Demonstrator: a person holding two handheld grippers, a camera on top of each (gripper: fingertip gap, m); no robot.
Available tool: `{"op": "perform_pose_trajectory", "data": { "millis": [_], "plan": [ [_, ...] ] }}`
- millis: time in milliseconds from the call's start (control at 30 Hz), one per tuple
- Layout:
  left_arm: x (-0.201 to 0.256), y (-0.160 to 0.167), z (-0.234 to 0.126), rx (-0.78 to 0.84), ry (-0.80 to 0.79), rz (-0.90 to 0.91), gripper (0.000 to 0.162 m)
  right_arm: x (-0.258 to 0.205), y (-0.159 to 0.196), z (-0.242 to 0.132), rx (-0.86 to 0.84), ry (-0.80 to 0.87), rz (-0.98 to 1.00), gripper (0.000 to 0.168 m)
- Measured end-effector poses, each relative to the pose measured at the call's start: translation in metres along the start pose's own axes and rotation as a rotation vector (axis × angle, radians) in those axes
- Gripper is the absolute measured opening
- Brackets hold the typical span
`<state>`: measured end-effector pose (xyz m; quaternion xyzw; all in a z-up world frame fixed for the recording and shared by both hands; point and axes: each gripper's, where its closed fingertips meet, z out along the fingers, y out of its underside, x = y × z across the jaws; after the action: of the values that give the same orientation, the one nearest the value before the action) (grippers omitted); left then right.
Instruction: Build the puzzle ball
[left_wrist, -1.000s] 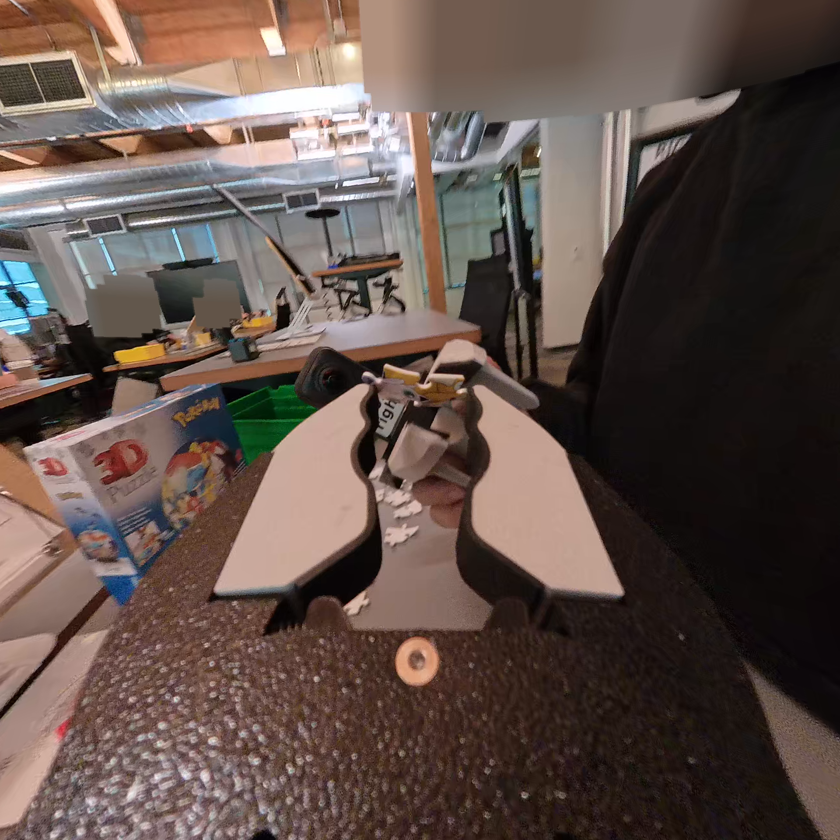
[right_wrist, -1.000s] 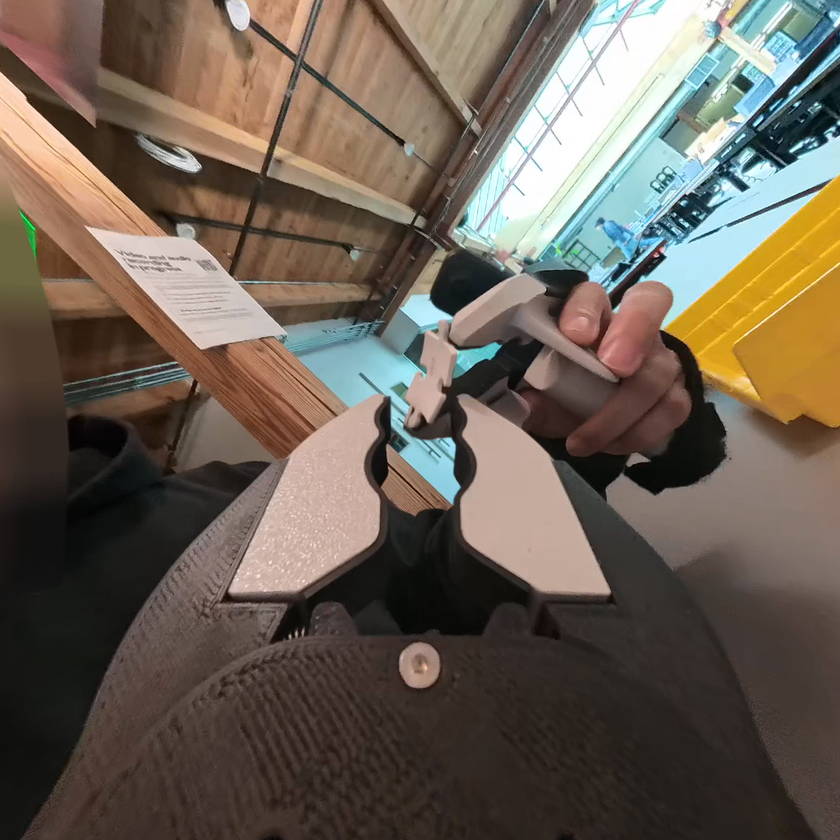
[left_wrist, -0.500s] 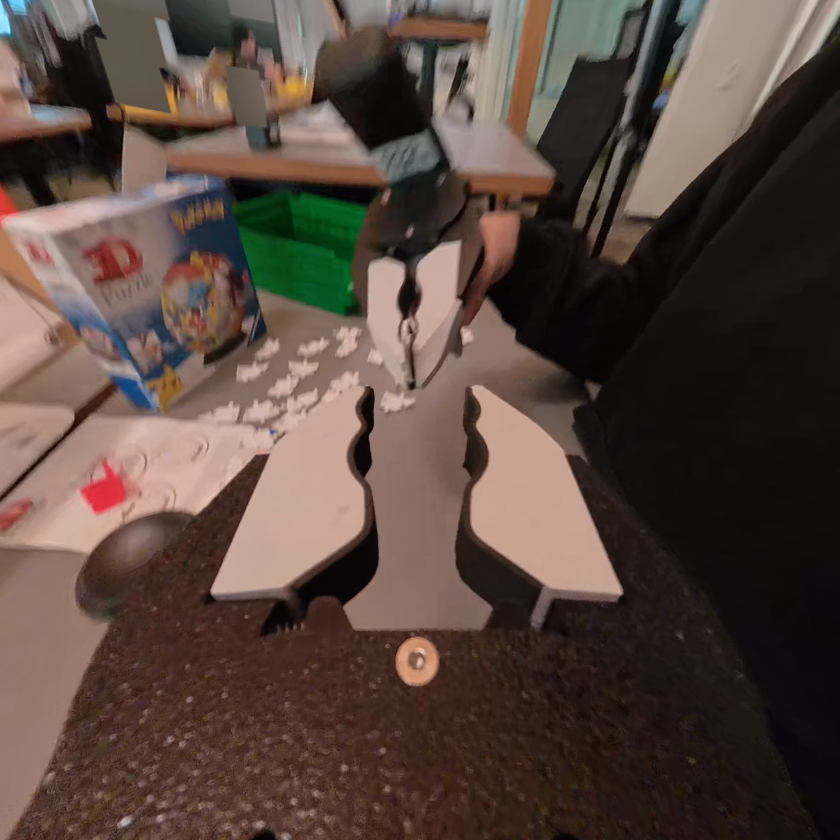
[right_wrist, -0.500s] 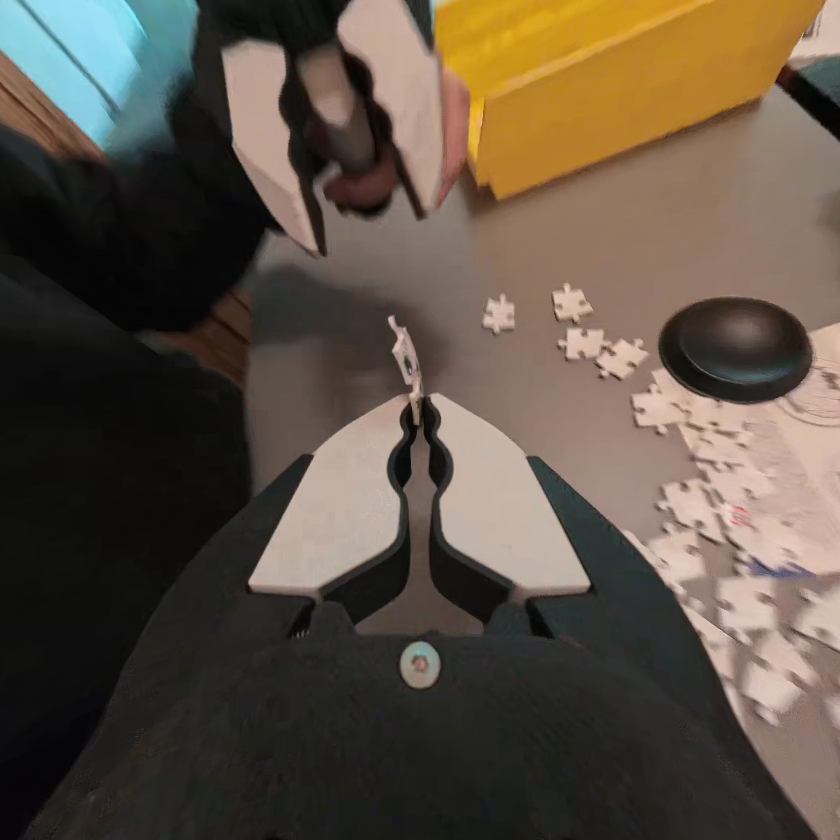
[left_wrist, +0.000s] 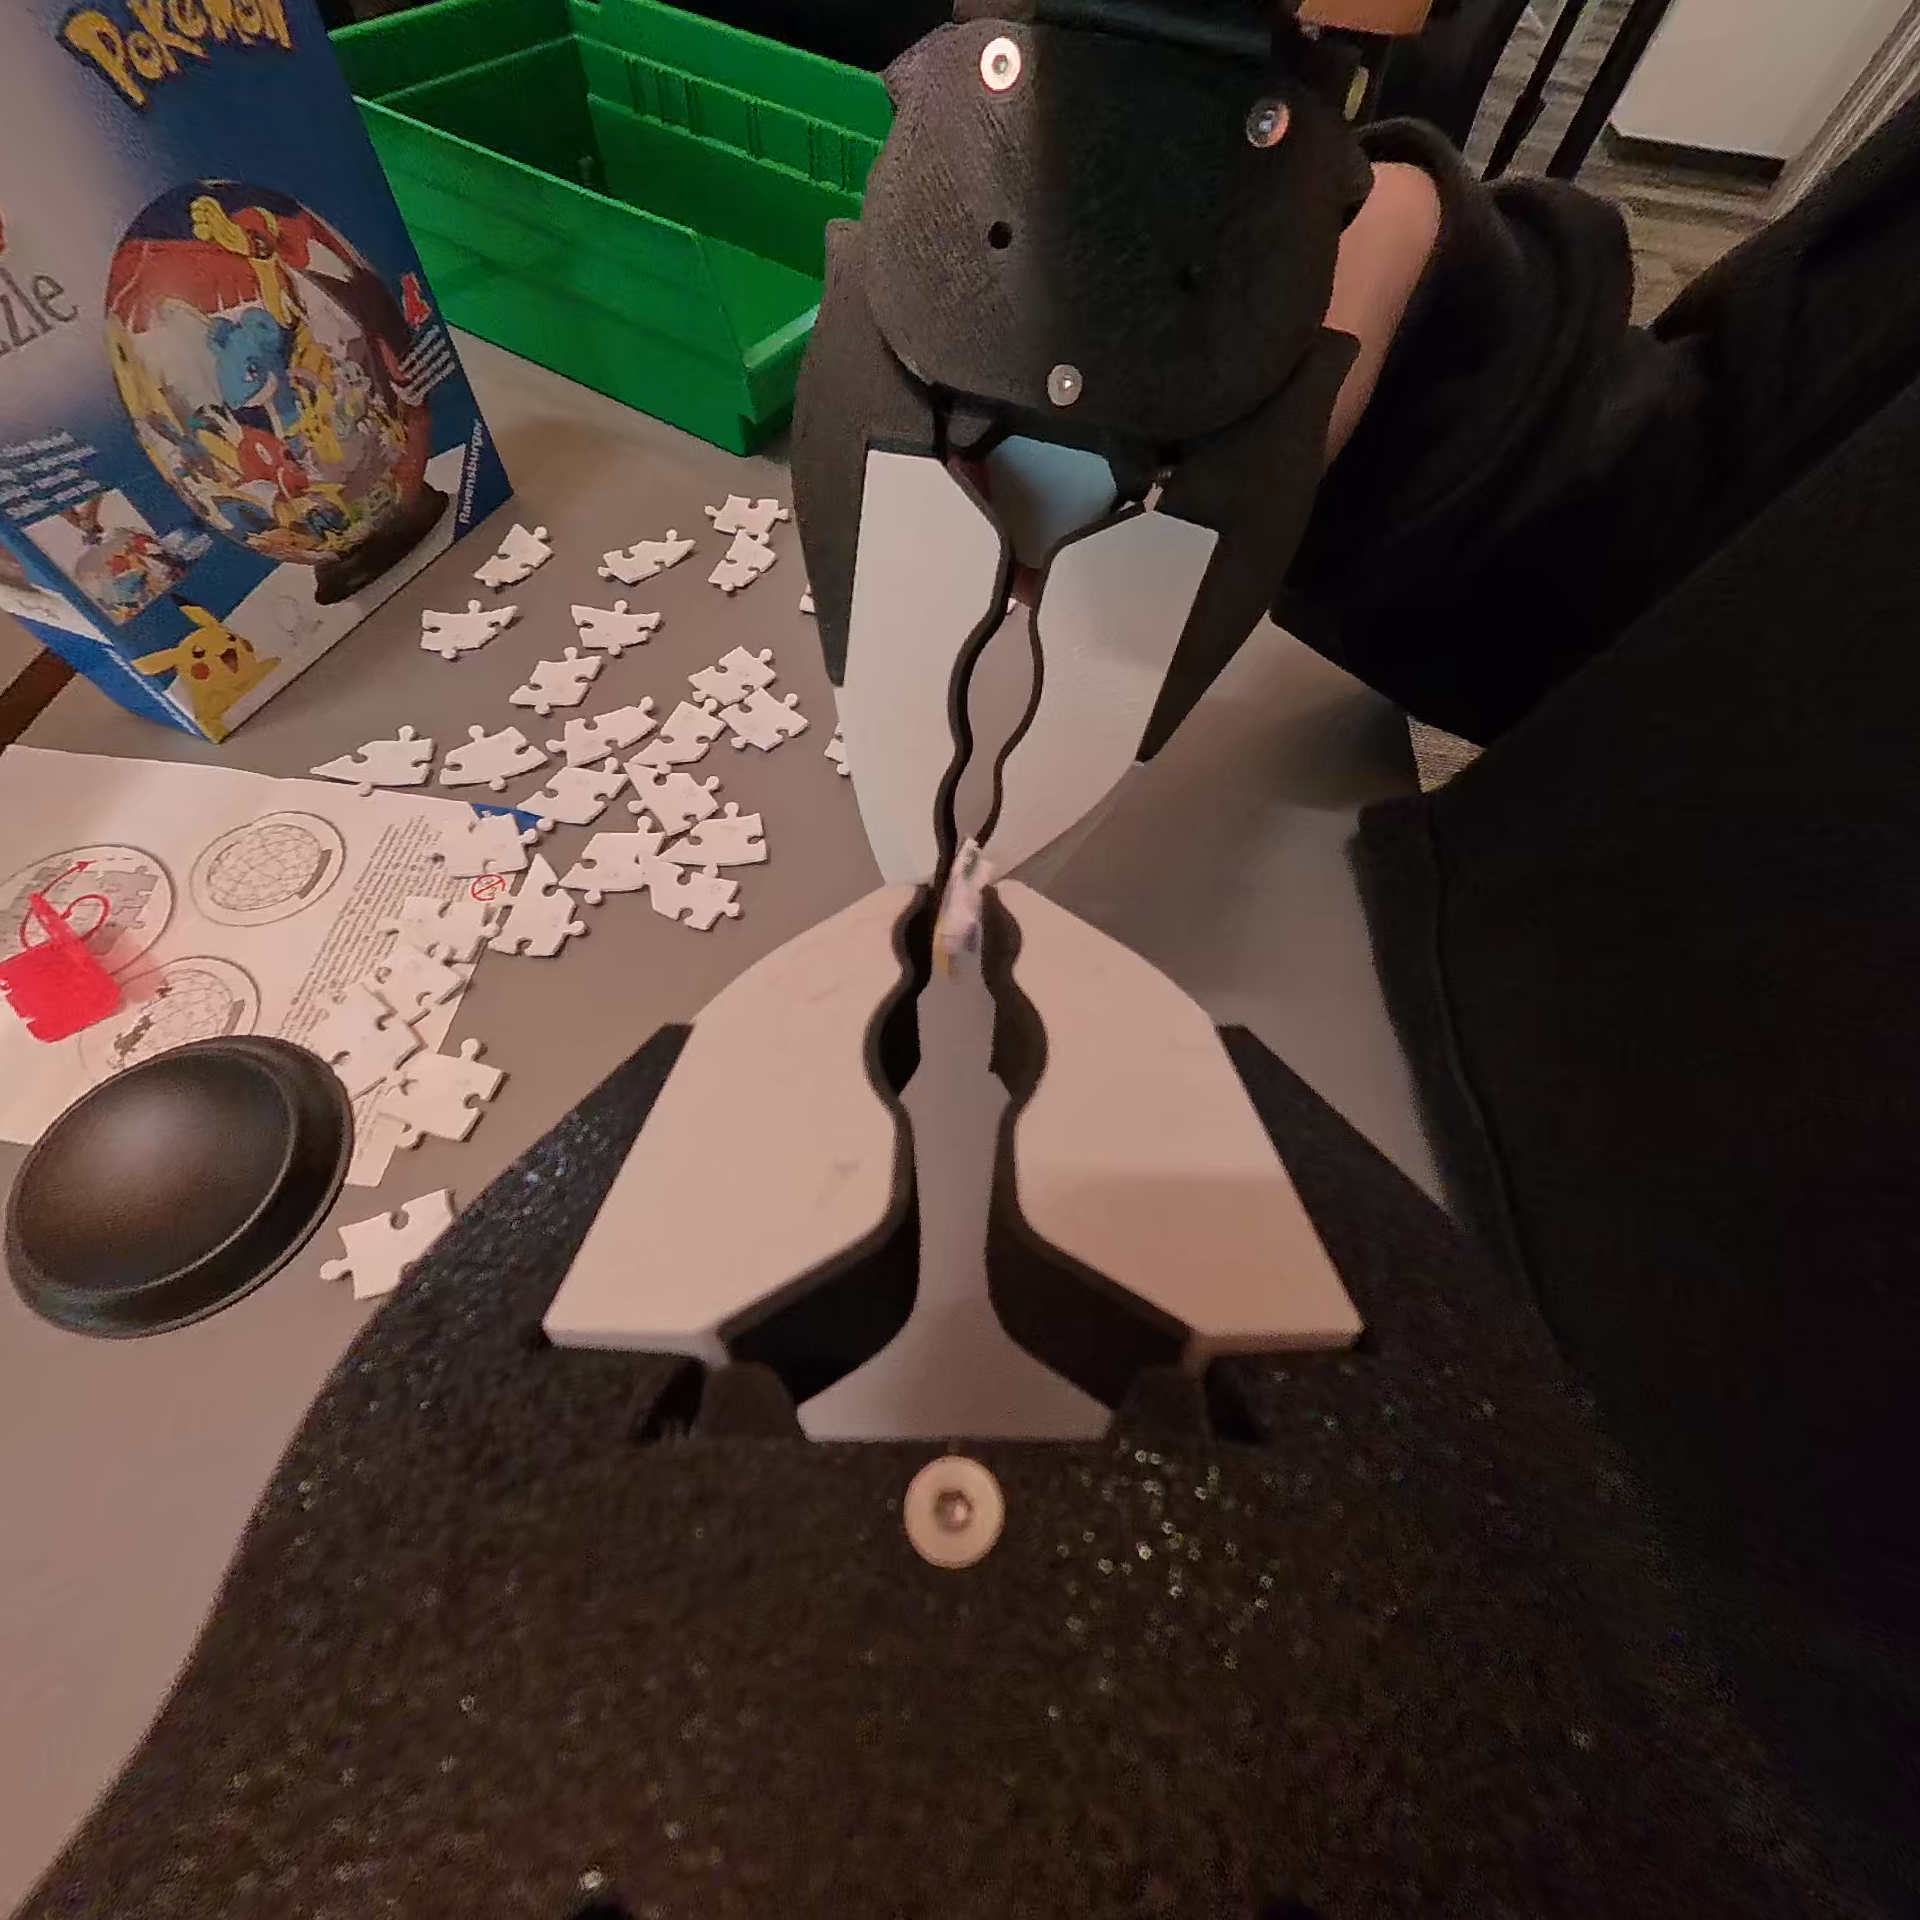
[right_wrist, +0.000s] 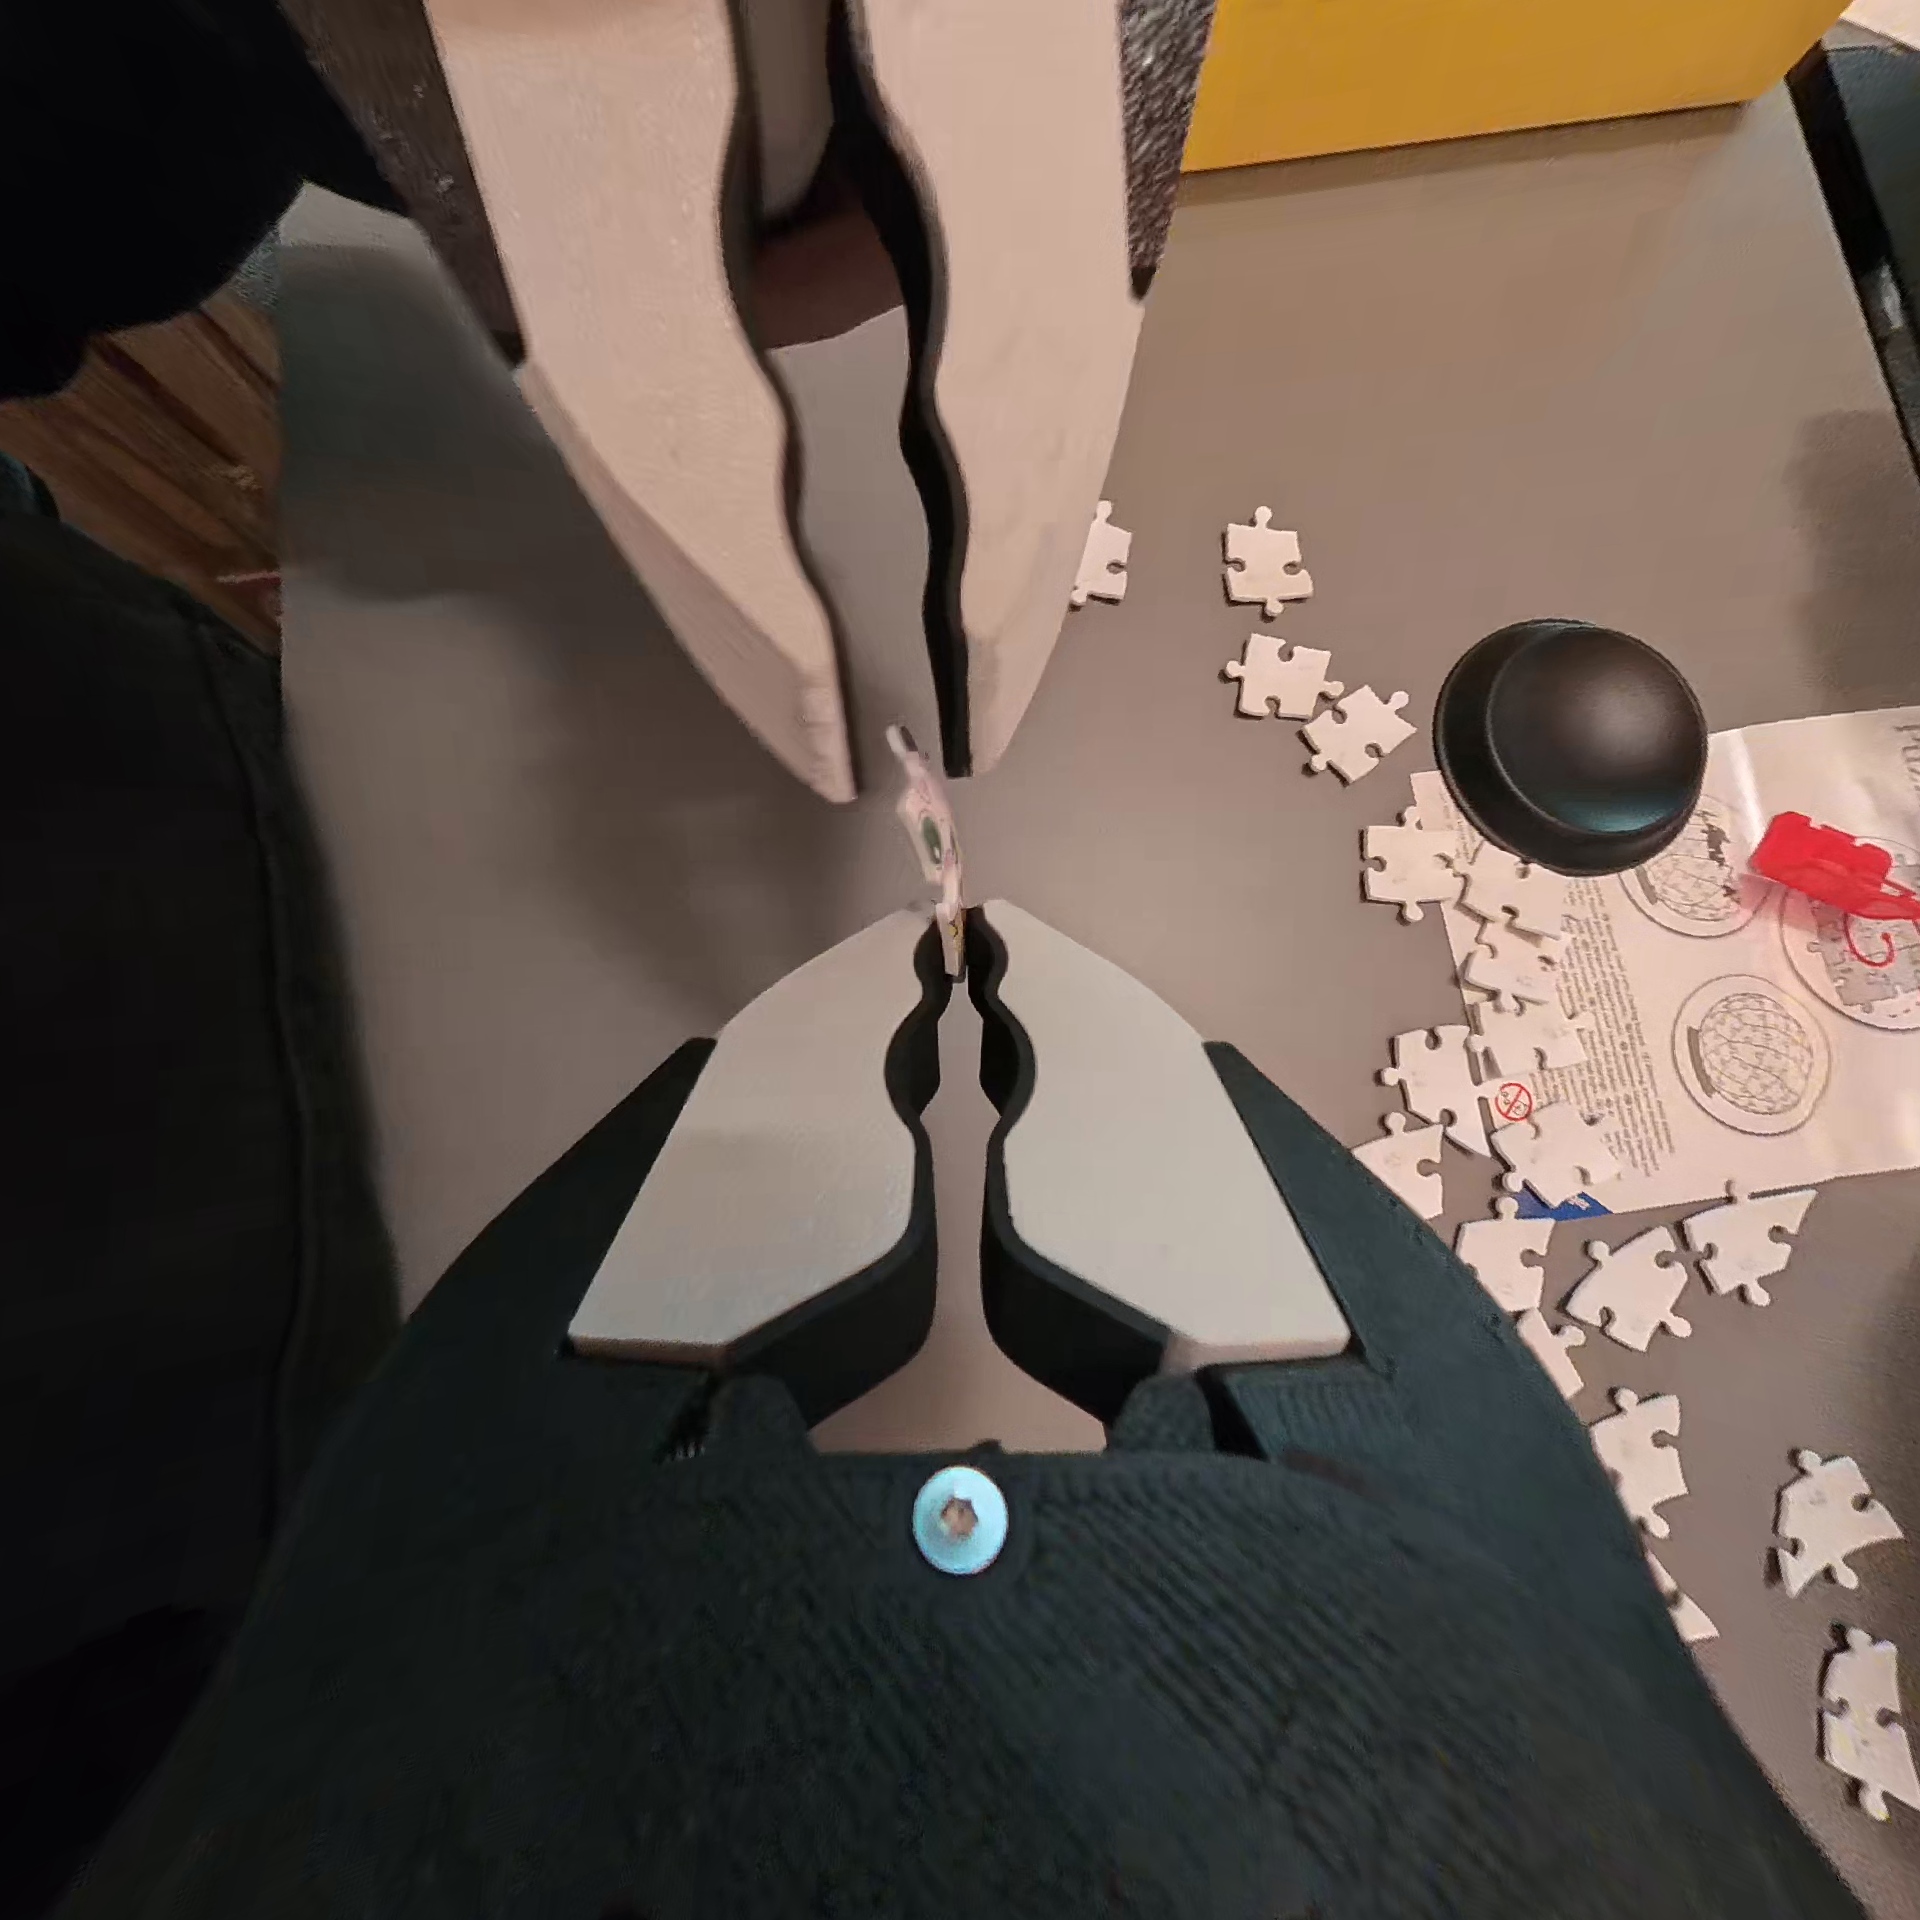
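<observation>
My right gripper (right_wrist: 956, 925) is shut on one small printed puzzle piece (right_wrist: 935, 831), held edge-on above the grey table (right_wrist: 1455, 364). My left gripper (left_wrist: 956, 904) faces it tip to tip. Its jaws stand a narrow gap apart, with the free end of the piece (left_wrist: 961, 920) between them. In the right wrist view the left gripper (right_wrist: 902, 774) comes down from the top. In the left wrist view the right gripper (left_wrist: 971, 862) comes down from the top. Several loose white pieces (left_wrist: 623, 727) lie face down on the table.
A black domed stand (left_wrist: 171, 1174) and a small red object (left_wrist: 52, 987) sit on a paper instruction sheet (left_wrist: 260, 883) at the left. A blue puzzle box (left_wrist: 229, 364) and green bin (left_wrist: 623, 208) stand behind. A yellow bin (right_wrist: 1455, 83) is at the table's far side. My two grippers' fingertips are within a few centimetres of each other.
Both grippers came down from up in the air to just above the table and met tip to tip. The left gripper's jaws have narrowed around the piece that the right gripper holds.
</observation>
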<state>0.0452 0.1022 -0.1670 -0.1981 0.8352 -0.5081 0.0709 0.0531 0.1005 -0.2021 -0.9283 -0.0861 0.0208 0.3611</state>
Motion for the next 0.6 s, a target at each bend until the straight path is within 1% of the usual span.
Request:
{"op": "perform_pose_trajectory", "data": {
  "millis": [33, 100, 167, 233, 300, 333, 400, 433, 500, 600],
  "plan": [
    [0.002, 0.001, 0.001, -0.008, 0.012, 0.002, 0.012, 0.001, 0.000, -0.001, 0.002, 0.005, 0.004, 0.003],
    [0.003, 0.003, 0.004, -0.030, 0.008, 0.014, 0.016, 0.001, 0.002, -0.004, -0.004, 0.005, 0.009, 0.003],
    [-0.001, 0.001, 0.005, -0.032, -0.039, 0.046, 0.004, 0.001, 0.002, -0.005, 0.005, 0.004, 0.011, 0.003],
    [-0.005, 0.001, 0.005, -0.040, -0.072, 0.075, 0.003, 0.001, 0.002, -0.005, 0.016, 0.003, 0.023, 0.004],
    [-0.011, 0.000, 0.004, -0.032, -0.114, 0.070, 0.002, 0.003, 0.000, -0.006, 0.063, 0.006, 0.046, 0.006],
    [-0.014, -0.002, 0.002, -0.011, -0.129, 0.057, 0.001, 0.007, 0.001, -0.009, 0.082, 0.021, 0.066, 0.011],
    [-0.020, -0.009, -0.005, 0.077, -0.173, 0.023, 0.002, 0.021, 0.006, -0.016, 0.121, 0.085, 0.130, 0.031],
    [-0.025, -0.014, -0.011, 0.138, -0.205, 0.000, 0.002, 0.027, 0.009, -0.019, 0.146, 0.112, 0.165, 0.035],
    [-0.035, -0.026, -0.026, 0.301, -0.276, -0.070, 0.002, 0.034, 0.004, -0.023, 0.249, 0.131, 0.237, 0.035],
    [-0.045, -0.040, -0.047, 0.615, -0.285, -0.262, 0.001, 0.040, -0.022, -0.027, 0.519, 0.089, 0.380, 0.030]
  ]
}}
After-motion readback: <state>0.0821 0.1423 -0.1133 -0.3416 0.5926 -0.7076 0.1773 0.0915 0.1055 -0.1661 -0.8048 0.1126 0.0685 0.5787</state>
